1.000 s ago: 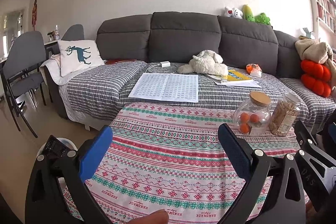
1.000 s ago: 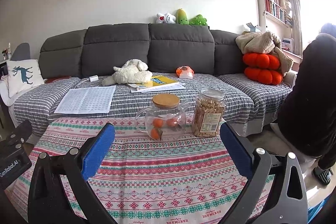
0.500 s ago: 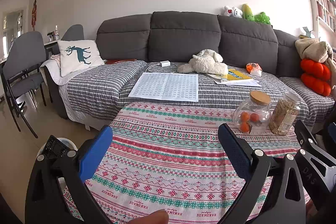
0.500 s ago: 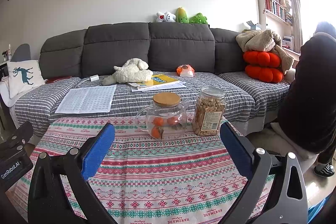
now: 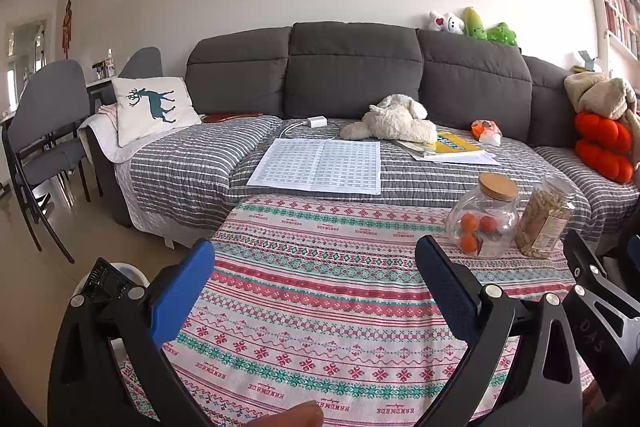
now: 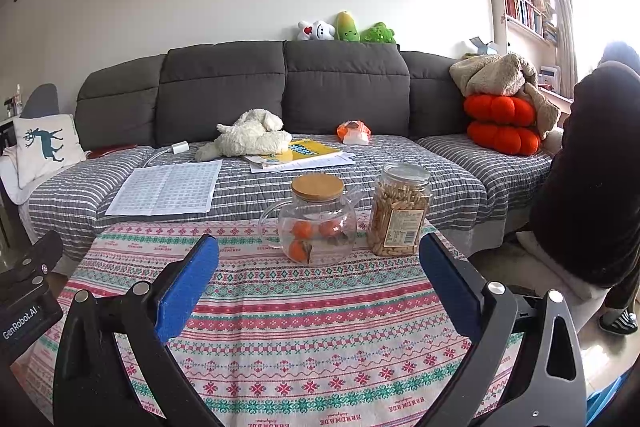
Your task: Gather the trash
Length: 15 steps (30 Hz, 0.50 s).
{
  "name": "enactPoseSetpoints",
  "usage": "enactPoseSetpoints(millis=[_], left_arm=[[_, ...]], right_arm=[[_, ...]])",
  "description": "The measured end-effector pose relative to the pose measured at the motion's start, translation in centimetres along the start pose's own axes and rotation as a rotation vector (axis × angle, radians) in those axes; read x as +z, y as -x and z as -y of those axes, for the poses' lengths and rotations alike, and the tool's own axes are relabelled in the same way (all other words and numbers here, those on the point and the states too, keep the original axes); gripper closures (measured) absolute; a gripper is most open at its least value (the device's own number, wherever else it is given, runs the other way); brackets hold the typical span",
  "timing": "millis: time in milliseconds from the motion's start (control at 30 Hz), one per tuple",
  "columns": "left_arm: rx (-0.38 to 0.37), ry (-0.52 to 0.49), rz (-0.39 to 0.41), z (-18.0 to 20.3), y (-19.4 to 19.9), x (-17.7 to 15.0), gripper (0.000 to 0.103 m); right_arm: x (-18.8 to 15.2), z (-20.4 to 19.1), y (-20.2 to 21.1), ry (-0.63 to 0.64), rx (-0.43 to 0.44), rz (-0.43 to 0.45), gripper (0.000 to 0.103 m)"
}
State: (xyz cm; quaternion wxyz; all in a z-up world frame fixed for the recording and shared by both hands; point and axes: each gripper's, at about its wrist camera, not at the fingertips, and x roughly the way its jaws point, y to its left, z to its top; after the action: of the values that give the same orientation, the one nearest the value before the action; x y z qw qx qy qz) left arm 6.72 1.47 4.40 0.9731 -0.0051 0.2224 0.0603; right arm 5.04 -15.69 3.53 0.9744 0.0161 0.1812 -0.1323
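Note:
An orange and white crumpled wrapper (image 5: 486,131) lies on the grey striped sofa seat, also in the right wrist view (image 6: 353,132). A printed paper sheet (image 5: 320,166) lies on the seat in front, also seen from the right (image 6: 168,189). A white bin (image 5: 120,273) stands on the floor by the table's left edge, partly hidden by my left finger. My left gripper (image 5: 314,275) is open and empty above the patterned tablecloth (image 5: 320,291). My right gripper (image 6: 318,273) is open and empty above the same table (image 6: 304,311).
A glass pot with oranges (image 6: 316,223) and a snack jar (image 6: 400,211) stand at the table's far side. A plush toy (image 6: 250,137), a yellow book (image 6: 308,151) and cushions lie on the sofa. A person in black (image 6: 592,187) sits at right. Grey chairs (image 5: 44,131) stand left.
Both views have shifted only slightly; the right gripper has dipped a little. Both grippers stay open and empty.

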Motion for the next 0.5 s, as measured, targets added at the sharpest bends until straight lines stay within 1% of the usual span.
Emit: enactPoseSetpoints(millis=[500], left_arm=[[0.010, -0.011, -0.002, 0.12, -0.21, -0.11, 0.006]], right_arm=[[-0.33, -0.14, -0.03, 0.002, 0.003, -0.004, 0.007]])
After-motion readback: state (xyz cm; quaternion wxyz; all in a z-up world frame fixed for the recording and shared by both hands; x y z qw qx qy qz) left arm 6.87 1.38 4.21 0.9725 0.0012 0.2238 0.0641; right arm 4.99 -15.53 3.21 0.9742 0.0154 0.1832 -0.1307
